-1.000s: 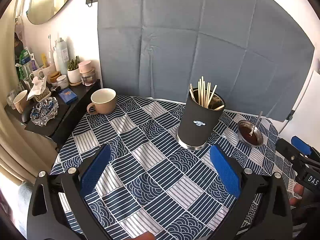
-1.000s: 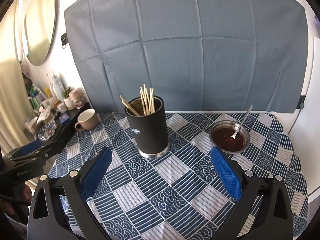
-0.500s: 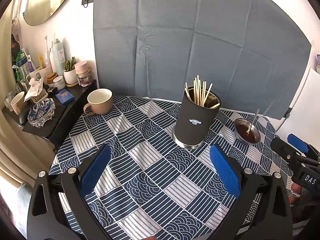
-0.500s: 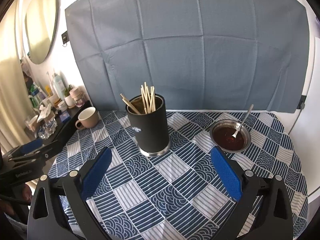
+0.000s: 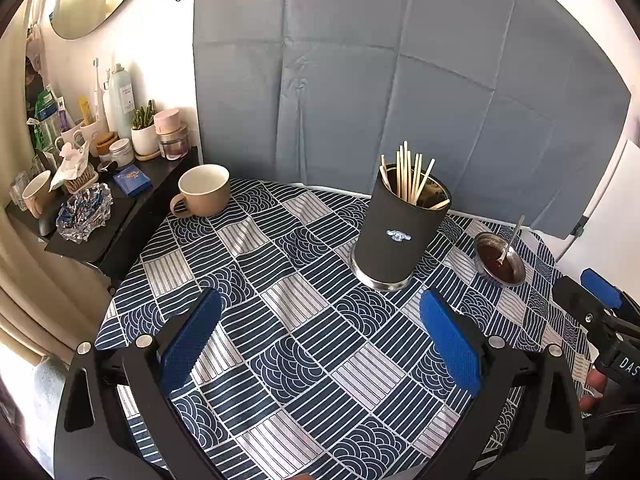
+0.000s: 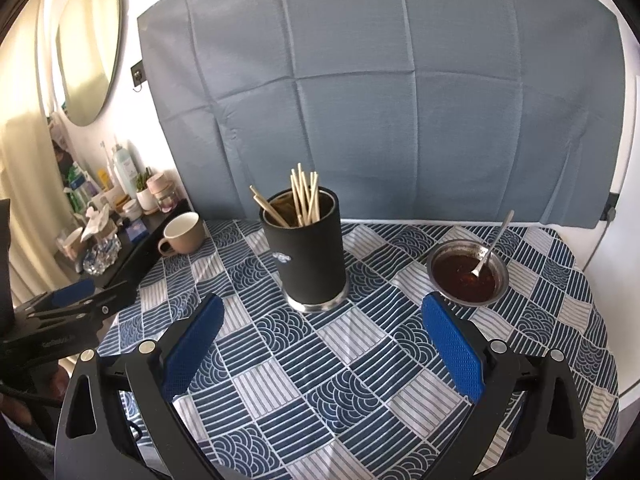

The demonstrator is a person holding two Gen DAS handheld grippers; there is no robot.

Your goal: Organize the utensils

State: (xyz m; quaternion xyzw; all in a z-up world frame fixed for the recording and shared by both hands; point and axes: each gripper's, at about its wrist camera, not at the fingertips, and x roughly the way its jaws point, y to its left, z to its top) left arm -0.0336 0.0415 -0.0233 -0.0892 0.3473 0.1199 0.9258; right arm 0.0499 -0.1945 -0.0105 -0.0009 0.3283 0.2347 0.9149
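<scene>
From the left wrist view, the left claw (image 5: 320,344) hangs low over the near part of the table with the blue and white patterned cloth (image 5: 280,300). Its two blue pads (image 5: 190,338) are wide apart and hold nothing. A tall black round cup with pale wooden sticks (image 5: 400,232) stands upright on the cloth, past the claw and a bit to the right. A small round metal bowl of dark brown sauce (image 5: 500,258) sits to the right of the cup, and a thin metal spoon (image 5: 510,242) leans in it. A tan mug (image 5: 204,190) sits near the far left edge of the cloth. The right claw (image 5: 600,308) pokes in from the right side; from here I cannot tell how wide it is.

From the right wrist view, the right claw (image 6: 322,346) also hangs low over the near cloth (image 6: 360,340), wide and holding nothing. The black cup with sticks (image 6: 306,252) stands straight ahead between the pads. The sauce bowl (image 6: 466,276) sits just past the right pad (image 6: 452,346), with the spoon (image 6: 492,246) leaning out toward the back. The mug (image 6: 182,234) is far to the left. The left claw (image 6: 72,308) reaches in from the left.
</scene>
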